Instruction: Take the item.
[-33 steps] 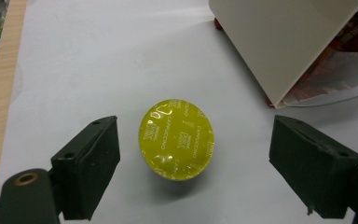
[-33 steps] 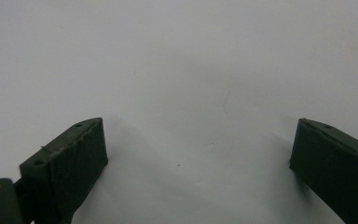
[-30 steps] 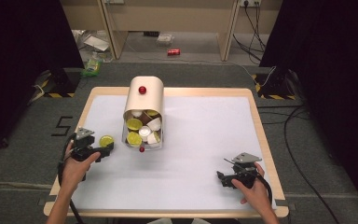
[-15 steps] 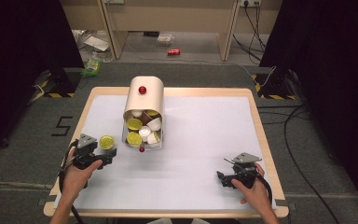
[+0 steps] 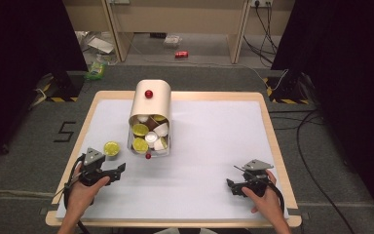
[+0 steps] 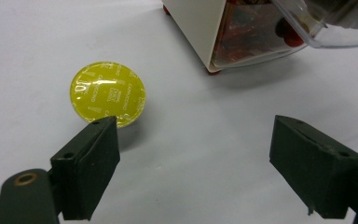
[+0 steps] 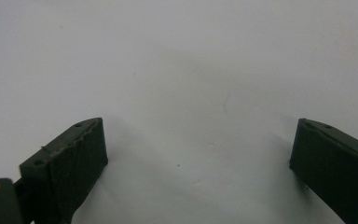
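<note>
A yellow foil-topped capsule [image 5: 111, 148] [image 6: 108, 93] lies alone on the white table, left of a cream dispenser [image 5: 150, 109] [image 6: 200, 28]. The dispenser has a red knob [image 5: 148, 93] on top, and its clear front holds several yellow, white and brown capsules [image 5: 148, 135]. My left gripper [image 5: 118, 171] [image 6: 196, 168] is open just in front of the lone capsule, which sits beyond its left jaw and outside the gap. My right gripper [image 5: 230, 185] [image 7: 198, 158] is open low over bare table at the front right, with nothing between its jaws.
The white table surface [image 5: 214, 141] has a wooden rim [image 5: 272, 141]. On the floor beyond it lie a red can [image 5: 181, 54], cables [image 5: 316, 122] and some litter [image 5: 96, 70]. A clear lid edge [image 6: 326, 23] of the dispenser reaches over the table.
My left gripper has drawn back toward the table's front edge, away from the yellow capsule, which has stayed put. The right gripper has not moved.
</note>
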The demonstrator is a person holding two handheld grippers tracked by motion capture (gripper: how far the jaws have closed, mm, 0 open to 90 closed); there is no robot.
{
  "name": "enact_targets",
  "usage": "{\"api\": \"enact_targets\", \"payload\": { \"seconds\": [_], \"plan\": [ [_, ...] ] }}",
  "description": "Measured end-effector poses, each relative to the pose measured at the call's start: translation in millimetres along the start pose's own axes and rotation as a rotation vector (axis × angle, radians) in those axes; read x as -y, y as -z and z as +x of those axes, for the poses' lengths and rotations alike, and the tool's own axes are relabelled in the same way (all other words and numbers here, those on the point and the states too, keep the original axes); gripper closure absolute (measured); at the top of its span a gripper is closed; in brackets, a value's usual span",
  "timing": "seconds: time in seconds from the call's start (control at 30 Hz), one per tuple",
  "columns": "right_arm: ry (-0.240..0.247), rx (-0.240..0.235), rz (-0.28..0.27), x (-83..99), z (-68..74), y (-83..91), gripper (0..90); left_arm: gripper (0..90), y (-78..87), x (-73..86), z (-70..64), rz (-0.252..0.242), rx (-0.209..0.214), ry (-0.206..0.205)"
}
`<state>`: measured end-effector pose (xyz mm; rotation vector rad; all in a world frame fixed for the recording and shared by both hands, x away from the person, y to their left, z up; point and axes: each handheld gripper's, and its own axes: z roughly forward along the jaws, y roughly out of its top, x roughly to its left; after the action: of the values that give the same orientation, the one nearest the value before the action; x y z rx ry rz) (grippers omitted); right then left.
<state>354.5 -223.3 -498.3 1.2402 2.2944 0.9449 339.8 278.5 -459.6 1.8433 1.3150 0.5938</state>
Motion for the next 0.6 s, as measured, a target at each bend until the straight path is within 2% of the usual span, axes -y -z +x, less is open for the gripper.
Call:
{"api": "enact_targets", "payload": {
  "seconds": [0.6],
  "plan": [
    [0.0,0.0,0.0,0.0,0.0,0.0,4.2,16.0,4.1,19.7,-11.9,-0.013,0.002,-0.013]
  ]
}}
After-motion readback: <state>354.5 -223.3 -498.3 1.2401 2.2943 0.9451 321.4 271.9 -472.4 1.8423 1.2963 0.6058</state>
